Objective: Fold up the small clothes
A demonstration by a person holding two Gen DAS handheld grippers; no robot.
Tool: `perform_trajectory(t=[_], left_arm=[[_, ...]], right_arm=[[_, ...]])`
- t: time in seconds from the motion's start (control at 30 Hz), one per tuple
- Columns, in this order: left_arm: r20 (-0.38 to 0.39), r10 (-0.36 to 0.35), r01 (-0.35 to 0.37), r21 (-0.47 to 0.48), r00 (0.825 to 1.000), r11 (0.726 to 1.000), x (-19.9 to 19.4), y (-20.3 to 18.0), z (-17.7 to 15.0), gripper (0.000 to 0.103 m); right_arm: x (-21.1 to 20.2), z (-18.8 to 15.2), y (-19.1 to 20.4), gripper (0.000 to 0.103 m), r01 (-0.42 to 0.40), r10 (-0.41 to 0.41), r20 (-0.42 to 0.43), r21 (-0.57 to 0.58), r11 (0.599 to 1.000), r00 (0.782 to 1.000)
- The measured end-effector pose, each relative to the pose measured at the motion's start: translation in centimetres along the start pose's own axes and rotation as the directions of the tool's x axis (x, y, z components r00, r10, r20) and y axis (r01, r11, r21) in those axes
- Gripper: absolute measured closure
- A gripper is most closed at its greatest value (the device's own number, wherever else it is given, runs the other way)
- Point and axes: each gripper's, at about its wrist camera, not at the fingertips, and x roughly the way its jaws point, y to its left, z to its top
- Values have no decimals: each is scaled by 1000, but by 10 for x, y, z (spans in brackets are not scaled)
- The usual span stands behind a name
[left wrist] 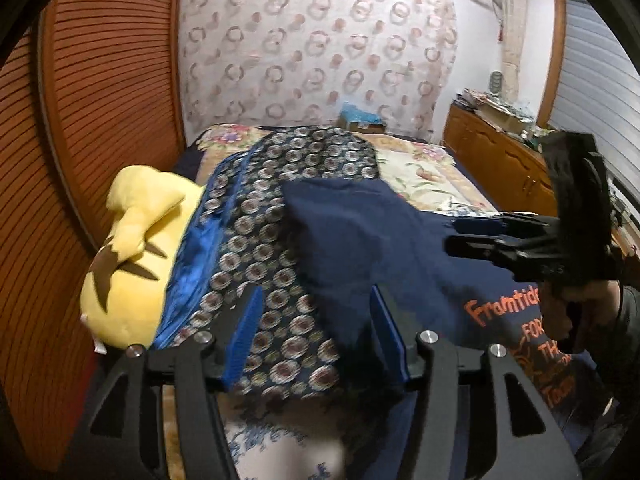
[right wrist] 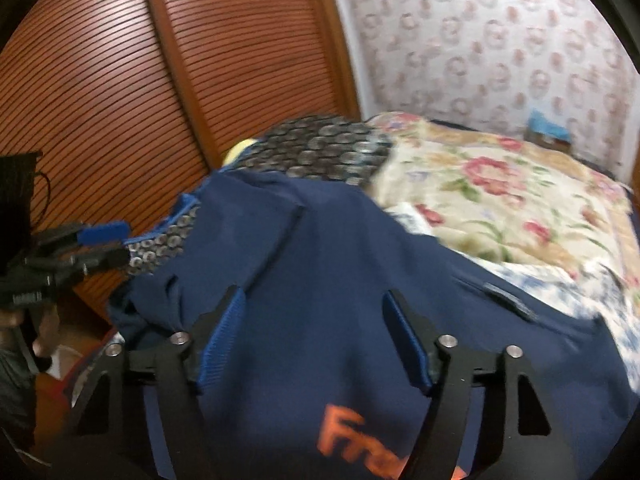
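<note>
Left claw (left wrist: 316,332): jaws parted, nothing between the blue pads, hovering over the patterned blue quilt (left wrist: 280,216). Right claw (right wrist: 314,340): jaws parted, empty, above the navy T-shirt (right wrist: 320,264) with orange lettering. T-shirt: spread on the bed's near part, overlapping the quilt's right edge. Yellow plush toy (left wrist: 132,264): left, beside the quilt. Floral bedspread (right wrist: 500,196): far right. Slatted wooden doors (right wrist: 120,80): left.

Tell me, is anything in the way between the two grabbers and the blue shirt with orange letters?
Nothing visible blocks them. The navy shirt lies spread on the bed right under the right gripper, whose jaws stand open. The left gripper, also open, hovers over the shirt's edge and the circle-patterned cloth beside it.
</note>
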Motion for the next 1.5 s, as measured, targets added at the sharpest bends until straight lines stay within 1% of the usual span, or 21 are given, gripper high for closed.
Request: perform_trajectory(t=[0.1, 0.17, 0.23, 0.3, 0.4, 0.43, 0.5, 0.53, 0.63, 0.7, 0.83, 0.93, 1.0, 1.07, 1.1, 1.17, 1.2, 1.23, 1.3, 1.4, 1.5], left_arm=[[11, 14, -14, -26, 1000, 1000, -6, 8, -5, 49], [17, 24, -23, -42, 1000, 999, -9, 15, -8, 49], [17, 35, -35, -50, 999, 998, -10, 20, -12, 49], [11, 42, -42, -53, 999, 998, -9, 23, -13, 49], [3, 44, -44, -55, 999, 998, -5, 25, -16, 49], [3, 41, -41, -55, 999, 998, -5, 24, -16, 49], [2, 33, -33, -56, 999, 998, -2, 20, -14, 49], [0, 30, -30, -56, 1000, 998, -1, 19, -15, 49], [-4, 28, -28, -55, 1000, 998, 1, 16, -14, 49], [0, 24, -24, -53, 1000, 998, 0, 15, -14, 49], [8, 30, -29, -46, 1000, 999, -2, 12, -12, 49], [10, 30, -30, -45, 1000, 999, -1, 12, -11, 49], [10, 26, -26, -44, 1000, 999, 1, 12, -11, 49], [10, 25, -24, -42, 1000, 999, 4, 10, -10, 49], [10, 23, -23, -41, 1000, 999, 5, 9, -9, 49], [10, 18, -18, -38, 1000, 999, 6, 7, -8, 49], [11, 18, -17, -33, 1000, 999, 6, 5, -7, 49], [15, 18, -18, -23, 1000, 1000, 5, 2, -6, 49], [19, 18, -18, -2, 1000, 1000, 4, -5, -3, 49], [34, 10, -11, 28, 999, 1000, 4, -16, 3, 49], [47, -21, 19, 48, 999, 999, 7, -33, 8, 49]], right_arm=[[27, 9, 9, 45, -51, 50, -43, -4, 999, 998], [42, 12, 14, 49, -62, 61, -69, -5, 998, 996], [50, 14, 18, 57, -77, 77, -78, -2, 997, 994], [49, 15, 23, 65, -91, 90, -66, -16, 996, 994], [49, 17, 27, 72, -89, 86, -64, -40, 995, 994], [49, 18, 27, 79, -87, 84, -65, -43, 995, 994], [49, 19, 27, 87, -90, 86, -68, -53, 995, 994], [49, 19, 27, 93, -94, 90, -70, -59, 994, 993], [44, 22, 32, 100, -101, 96, -54, -91, 991, 994], [35, 27, 36, 101, -97, 96, -18, -116, 988, 995], [3, 41, 36, 101, -85, 96, 76, -133, 987, 992], [-14, 51, 26, 101, -15, 30, 125, -123, 992, 992], [-12, 49, 15, 101, 5, 6, 101, -108, 994, 995], [4, 41, 7, 100, 47, -44, 30, -105, 993, 999], [13, 37, 6, 97, 70, -70, 1, -103, 992, 998], [22, 28, -2, 77, 106, -109, -31, -95, 990, 994], [23, 25, -5, 60, 108, -111, -35, -86, 990, 993], [21, 22, -8, 52, 109, -112, -32, -75, 991, 993], [13, 20, -16, 47, 121, -122, -26, -63, 991, 992], [-11, 12, -25, 47, 168, -167, 7, -47, 985, 986], [-36, 3, -29, 47, 206, -206, 26, -28, 978, 978]])
